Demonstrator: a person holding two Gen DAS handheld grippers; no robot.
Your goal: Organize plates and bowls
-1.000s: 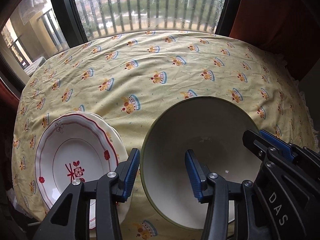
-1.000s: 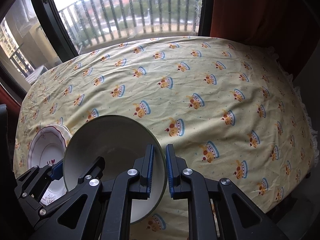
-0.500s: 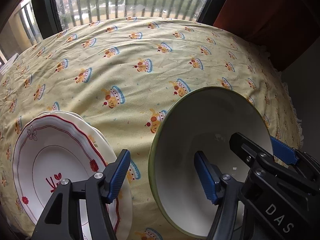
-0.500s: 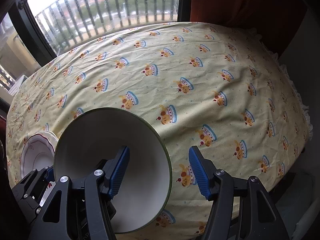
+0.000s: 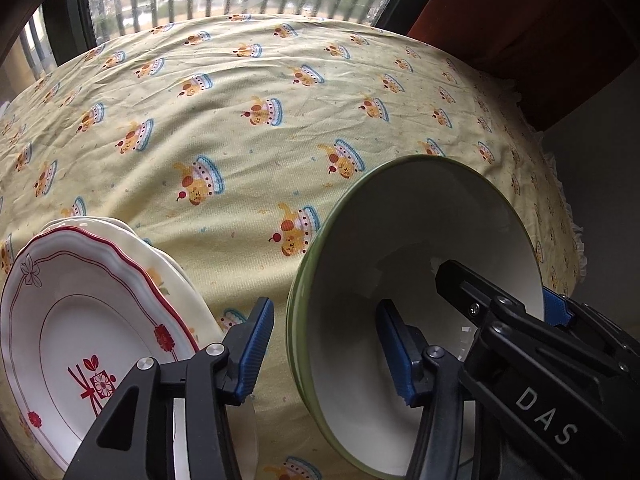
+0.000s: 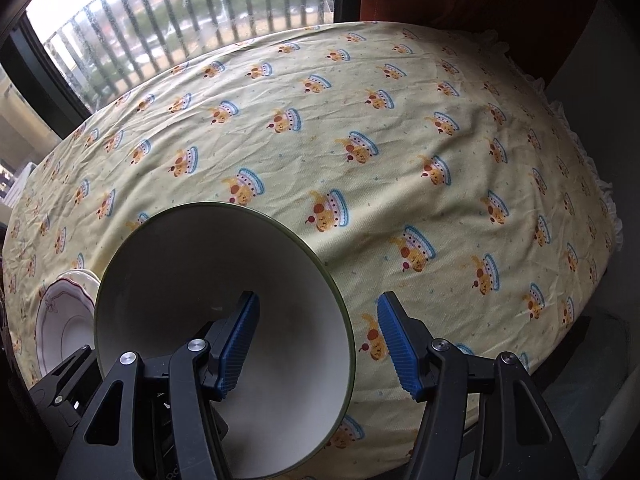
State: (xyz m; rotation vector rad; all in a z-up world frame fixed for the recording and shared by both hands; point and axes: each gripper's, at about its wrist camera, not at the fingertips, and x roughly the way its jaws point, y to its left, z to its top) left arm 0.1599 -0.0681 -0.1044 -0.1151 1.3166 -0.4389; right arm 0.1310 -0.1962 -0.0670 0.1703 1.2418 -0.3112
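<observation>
Left wrist view showed the left tool (image 5: 324, 350) pointing steeply down at the counter (image 5: 248, 80), which was covered by a pale yellow cloth printed with cake motifs. Its 2 blue-padded fingers straddled the near rim of the large cream ceramic bowl with a green rim (image 5: 420, 240), 1 pad outside the wall and 1 inside. The jaws had just been closing, with the bowl wall between them; a gap showed at the outer pad, and no grip could be confirmed. Just left of the bowl lay a stack of white scalloped plates with red trim and a red floral emblem (image 5: 80, 320), apart from the bowl.

Right wrist view showed the right tool (image 6: 316, 344) likewise angled down, its jaws wide apart. The bowl (image 6: 200, 280) rim passed between its 2 pads without visible contact on the outer pad. The plates (image 6: 64, 320) sat at the far left, partly hidden behind the bowl.
</observation>
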